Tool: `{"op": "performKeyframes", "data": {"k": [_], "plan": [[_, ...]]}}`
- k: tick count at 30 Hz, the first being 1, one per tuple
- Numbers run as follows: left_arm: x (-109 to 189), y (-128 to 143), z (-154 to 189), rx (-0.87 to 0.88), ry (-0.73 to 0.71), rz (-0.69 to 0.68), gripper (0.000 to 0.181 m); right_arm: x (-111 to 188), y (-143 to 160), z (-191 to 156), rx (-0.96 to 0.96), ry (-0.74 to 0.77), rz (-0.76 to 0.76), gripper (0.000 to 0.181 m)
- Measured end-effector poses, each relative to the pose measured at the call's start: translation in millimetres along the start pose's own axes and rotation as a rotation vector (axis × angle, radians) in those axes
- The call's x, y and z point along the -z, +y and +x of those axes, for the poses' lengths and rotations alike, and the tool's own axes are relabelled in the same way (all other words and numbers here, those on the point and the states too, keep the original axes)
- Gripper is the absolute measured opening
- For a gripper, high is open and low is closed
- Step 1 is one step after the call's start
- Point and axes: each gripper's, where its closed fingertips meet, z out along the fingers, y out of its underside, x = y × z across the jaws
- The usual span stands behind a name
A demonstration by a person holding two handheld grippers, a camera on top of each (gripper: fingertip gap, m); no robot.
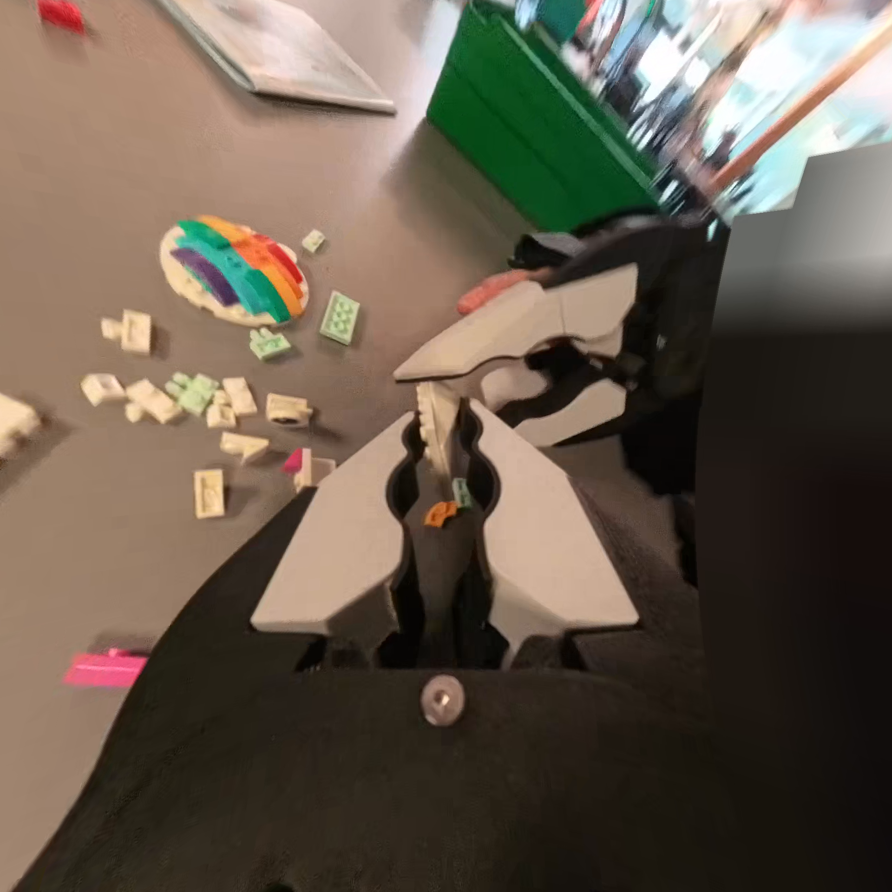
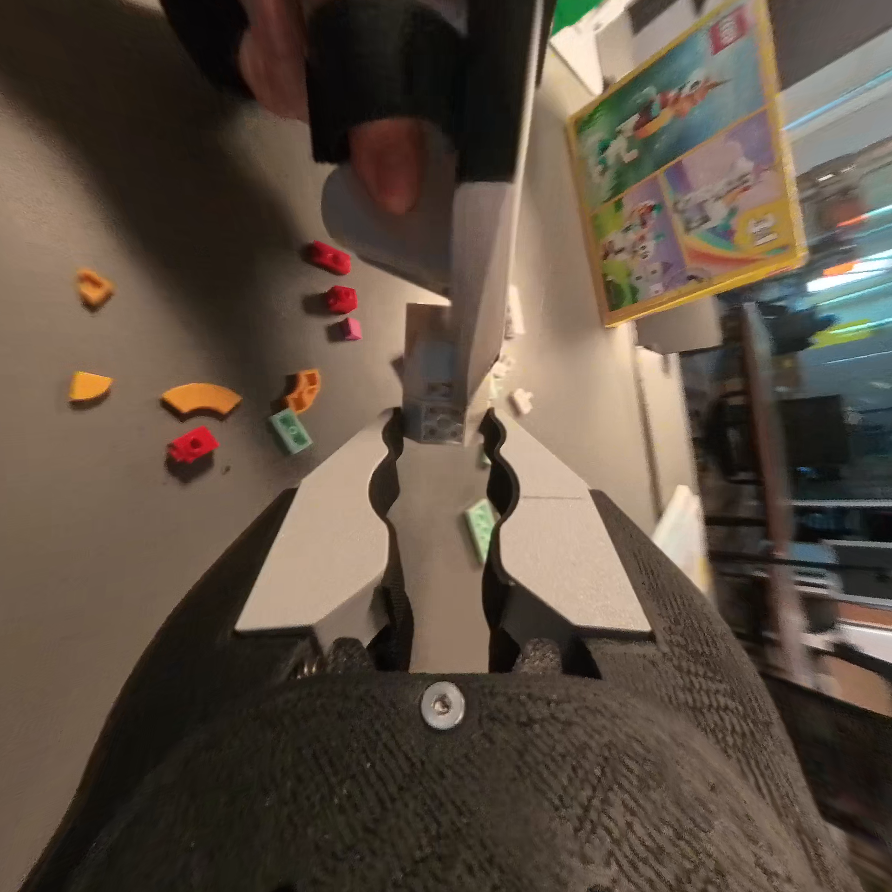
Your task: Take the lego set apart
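Left gripper point(image 1: 441, 425) stood nearly closed, its pale fingers pinching a thin white lego piece point(image 1: 437, 434) edge-on at the tips. Right gripper point(image 1: 410, 374), seen from the left wrist view, reached in from the right and touched the same white piece from above; I could not tell from there how far its fingers were parted. In its own view the right gripper point(image 2: 441, 425) had its fingers set narrowly apart around the end of a small grey-blue brick point(image 2: 434, 420), which the other gripper's finger pressed from above, and whether the tips truly clamped it I could not tell.

Across the grey desk point(image 1: 120, 169), going left to right in the left wrist view, lay a pink brick point(image 1: 104, 668), a scatter of white plates point(image 1: 159, 400), a round white plate bearing a rainbow of curved tiles point(image 1: 234, 268), and mint-green plates point(image 1: 339, 317) beside it. A booklet point(image 1: 289, 53) lay farther back, with a green bin point(image 1: 521, 125) beyond the desk.

In the right wrist view, loose orange curved pieces point(image 2: 200, 398) lay at the left, red bricks point(image 2: 329, 256) and one mint plate point(image 2: 291, 429) nearer the middle, and the set's box point(image 2: 685, 169) stood at the right. A person's fingertip point(image 2: 391, 169) rested on the left gripper's body.
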Motion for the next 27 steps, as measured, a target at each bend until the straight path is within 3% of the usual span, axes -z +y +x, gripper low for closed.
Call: {"op": "performKeyframes", "data": {"k": [6,15,18,21,27], "plan": [[-8.0,3.7,7.9,-0.217,-0.073,-0.053,0.014,9.0,-0.1,-13.4,-0.239,-0.245,0.130,0.032],[-8.6,0.5,31.5,-0.274,0.023,-0.027,0.014,37.2,-11.0,-14.2,-0.467,-0.477,0.350,0.030],[-10.3,2.8,39.5,-0.475,-0.034,-0.051,0.014,48.1,-12.1,-13.3,-0.566,-0.568,0.430,0.014],[-10.5,5.0,36.4,-0.541,-0.075,-0.054,0.014,43.8,-11.6,-15.5,-0.516,-0.524,0.427,0.015],[2.2,-10.5,33.6,-0.360,0.002,0.061,0.015,39.5,-22.5,1.0,-0.316,-0.268,0.456,0.019]]}}
